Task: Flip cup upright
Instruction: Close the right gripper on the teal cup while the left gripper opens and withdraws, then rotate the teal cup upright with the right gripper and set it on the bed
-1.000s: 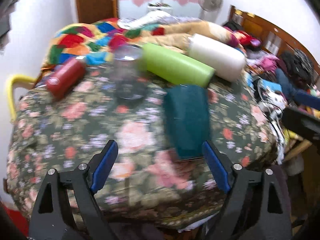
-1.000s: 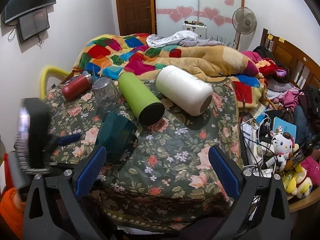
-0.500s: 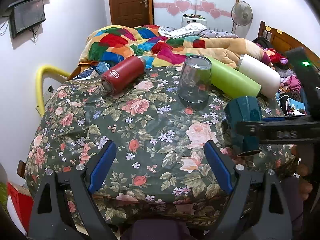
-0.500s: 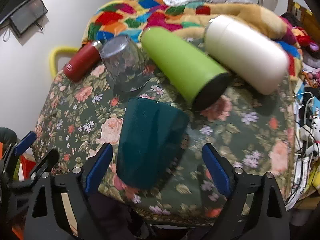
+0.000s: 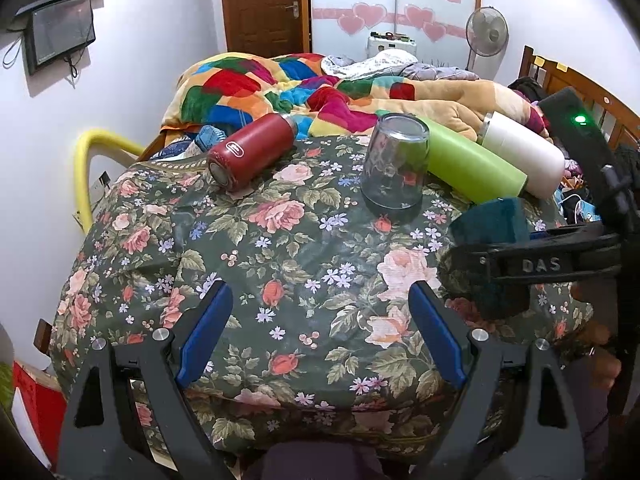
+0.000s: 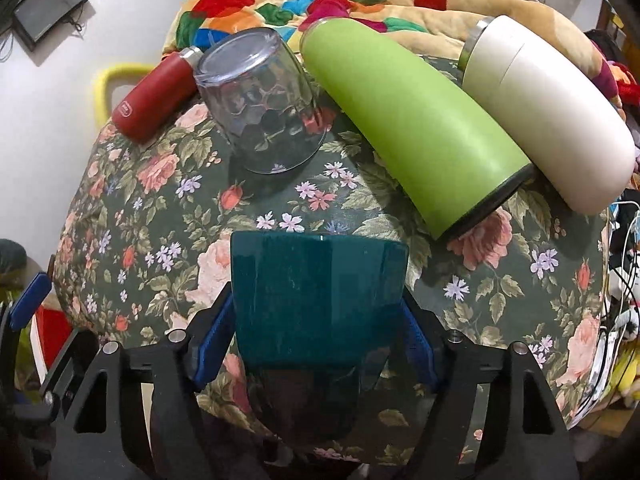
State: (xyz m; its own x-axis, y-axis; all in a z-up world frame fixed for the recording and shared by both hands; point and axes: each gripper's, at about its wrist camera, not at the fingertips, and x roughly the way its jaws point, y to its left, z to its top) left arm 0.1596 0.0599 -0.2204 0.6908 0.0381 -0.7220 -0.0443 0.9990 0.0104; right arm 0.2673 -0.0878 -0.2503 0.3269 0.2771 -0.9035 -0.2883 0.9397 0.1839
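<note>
The teal cup (image 6: 320, 300) lies on its side near the front edge of the floral-covered table (image 6: 500, 280), low and central in the right wrist view, its closed base end facing away toward 12 o'clock and its dark mouth turned back toward the camera. The right gripper (image 6: 316, 332) grasps it, one blue pad (image 6: 212, 340) pressed to the cup's left wall at 9 o'clock and the other against its right wall at 3 o'clock. Working from the left across that view: a red flask (image 6: 156, 96) lies at 10 o'clock from the cup, just beside an inverted clear glass tumbler (image 6: 260, 100) standing at about 11 o'clock; a green bottle (image 6: 416, 128) lies on its side at 1 o'clock, its dark base end nearest the cup but apart from it; a white bottle (image 6: 548, 108) lies touching the green one's right flank at 2 o'clock. Behind them all is a patchwork quilt (image 6: 248, 0). In the left wrist view the left gripper (image 5: 320, 336) hovers over bare tablecloth with its blue fingers spread wide and nothing between them; the teal cup (image 5: 496, 220) sits at its 2 o'clock, partly hidden behind the black body of the right gripper (image 5: 536, 264), which crosses in from the right edge.
</note>
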